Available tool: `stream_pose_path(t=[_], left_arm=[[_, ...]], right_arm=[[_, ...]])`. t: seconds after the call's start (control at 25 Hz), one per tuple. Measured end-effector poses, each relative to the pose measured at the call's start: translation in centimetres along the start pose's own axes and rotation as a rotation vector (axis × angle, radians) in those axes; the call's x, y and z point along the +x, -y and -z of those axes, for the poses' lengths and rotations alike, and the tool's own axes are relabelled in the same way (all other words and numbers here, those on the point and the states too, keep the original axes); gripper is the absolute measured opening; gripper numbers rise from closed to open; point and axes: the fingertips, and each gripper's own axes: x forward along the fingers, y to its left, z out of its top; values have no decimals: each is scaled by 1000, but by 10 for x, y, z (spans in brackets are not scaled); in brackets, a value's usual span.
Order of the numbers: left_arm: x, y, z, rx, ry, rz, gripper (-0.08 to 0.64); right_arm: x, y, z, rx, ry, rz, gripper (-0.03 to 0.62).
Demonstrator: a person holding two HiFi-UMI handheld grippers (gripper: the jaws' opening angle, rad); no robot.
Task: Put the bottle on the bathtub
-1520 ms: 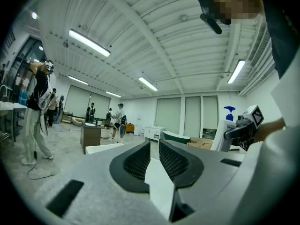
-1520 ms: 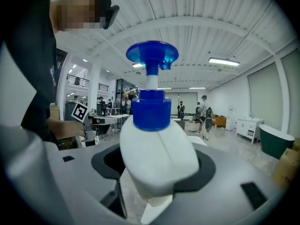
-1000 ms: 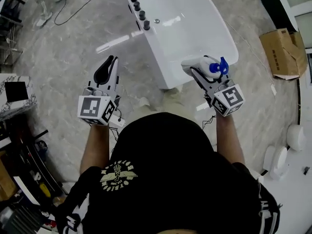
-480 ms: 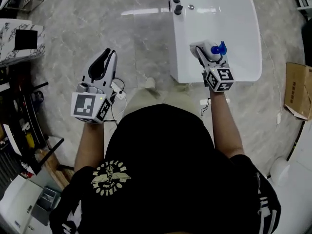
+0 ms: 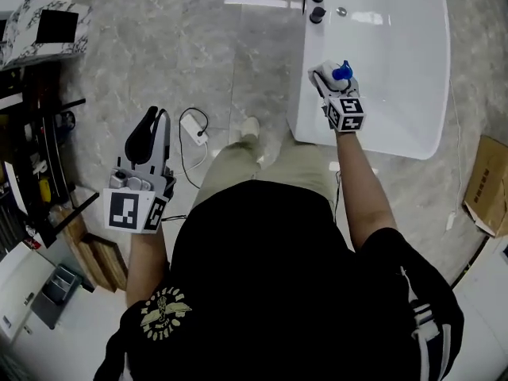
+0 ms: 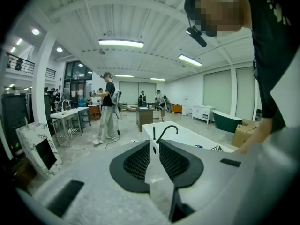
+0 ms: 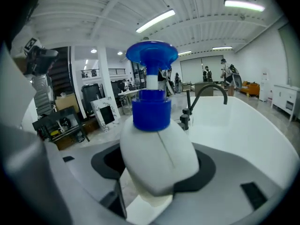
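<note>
Grey marbled floor [image 5: 159, 70] under ceiling strip lights [image 6: 121, 43].

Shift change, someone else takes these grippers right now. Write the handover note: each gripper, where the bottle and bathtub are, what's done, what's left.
Left gripper: jaws together, empty, held over the floor, apart from the tub.
Right gripper: shut on the white bottle with the blue cap, over the bathtub at its near rim.
Done: bottle in hand and brought to the tub.
Left: set it on the rim, open the jaws, draw back.
</note>
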Motion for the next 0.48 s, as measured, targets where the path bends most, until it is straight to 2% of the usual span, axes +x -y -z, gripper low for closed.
stream_pose_path(t=[0.24,0.48], left_arm=[[-13,5,20,-10,-44,-20,61],[-11,25,45,-20,-93,2,61]], right_arm=[[46,7,36,-26,-61,16,278],[67,6,71,-99,-111,31,278]])
